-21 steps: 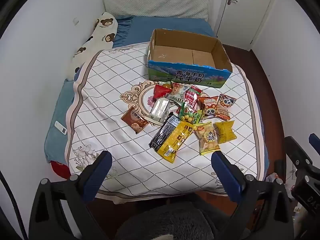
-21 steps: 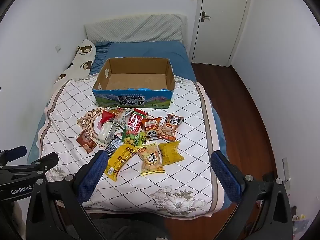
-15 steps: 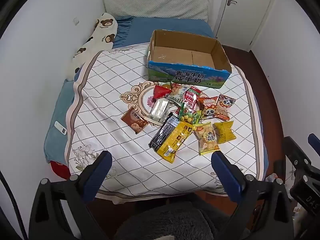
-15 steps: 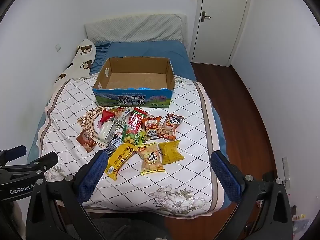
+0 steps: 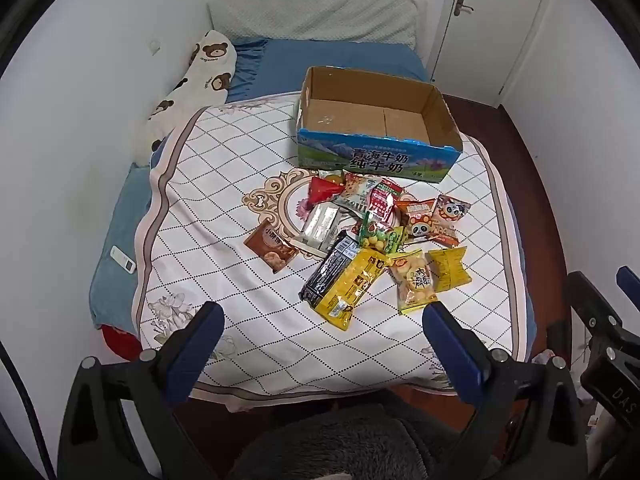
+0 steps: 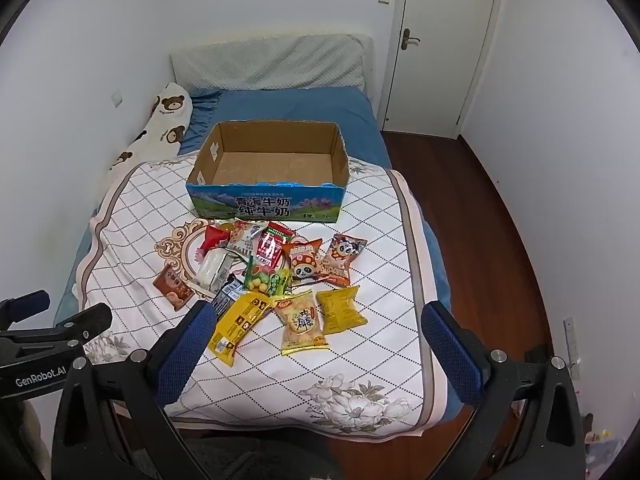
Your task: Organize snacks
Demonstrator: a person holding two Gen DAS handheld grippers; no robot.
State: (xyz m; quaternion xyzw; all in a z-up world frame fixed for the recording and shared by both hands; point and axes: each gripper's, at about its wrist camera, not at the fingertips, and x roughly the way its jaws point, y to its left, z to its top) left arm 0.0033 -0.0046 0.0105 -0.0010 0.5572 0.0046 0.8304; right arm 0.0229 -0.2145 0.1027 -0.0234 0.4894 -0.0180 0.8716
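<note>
Several snack packets (image 5: 360,236) (image 6: 276,276) lie in a heap on a white quilted cover (image 5: 224,208) (image 6: 132,216) spread over the bed. Behind the heap stands an open cardboard box (image 5: 376,152) (image 6: 266,204) with a blue printed front, and its inside is bare. My left gripper (image 5: 320,316) hangs open above the near edge of the cover, well short of the heap. Wide open too, my right gripper (image 6: 316,316) hovers over the near yellow packets (image 6: 304,320) without touching them. Nothing sits between either pair of fingers.
A bear-print pillow (image 5: 188,92) (image 6: 160,128) lies along the left wall and a blue sheet (image 5: 332,60) covers the head of the bed. A small white remote (image 5: 123,258) rests at the bed's left edge. Wooden floor (image 6: 460,200) and a white door (image 6: 444,40) are at right.
Both views have crept slightly closer to the bed; the box and packets sit a little lower in the frames. Nothing on the bed has moved.
</note>
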